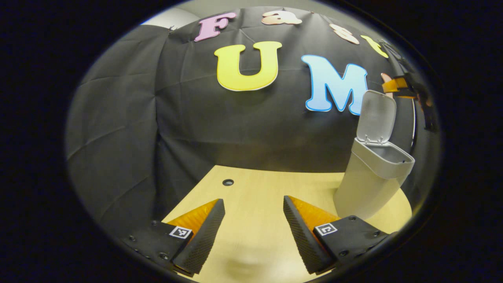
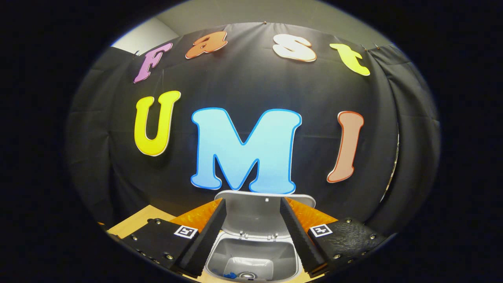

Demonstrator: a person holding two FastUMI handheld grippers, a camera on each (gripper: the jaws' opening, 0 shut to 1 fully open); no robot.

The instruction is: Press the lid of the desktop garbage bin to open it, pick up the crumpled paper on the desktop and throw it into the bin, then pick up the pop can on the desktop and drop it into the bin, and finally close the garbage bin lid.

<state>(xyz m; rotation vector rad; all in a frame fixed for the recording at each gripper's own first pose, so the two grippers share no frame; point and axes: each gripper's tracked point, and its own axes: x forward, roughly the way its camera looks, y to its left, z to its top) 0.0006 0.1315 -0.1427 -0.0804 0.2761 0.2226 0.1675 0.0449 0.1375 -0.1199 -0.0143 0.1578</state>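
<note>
The left gripper (image 1: 254, 220) hovers over the table (image 1: 255, 188), fingers spread wide, holding nothing. Right of it the garbage bin (image 1: 367, 184) stands upright, its lid (image 1: 376, 116) raised vertically. Directly above the bin, the right gripper (image 2: 251, 232) gapes empty, with something small lying inside the bin, unclear what.

The bin (image 1: 371, 184) stands on the worktop (image 1: 255, 196) toward its right, before the booth wall, its lid (image 1: 376, 116) raised upright at the back. The right gripper (image 2: 251, 236) hangs directly above the bin's mouth.
</note>
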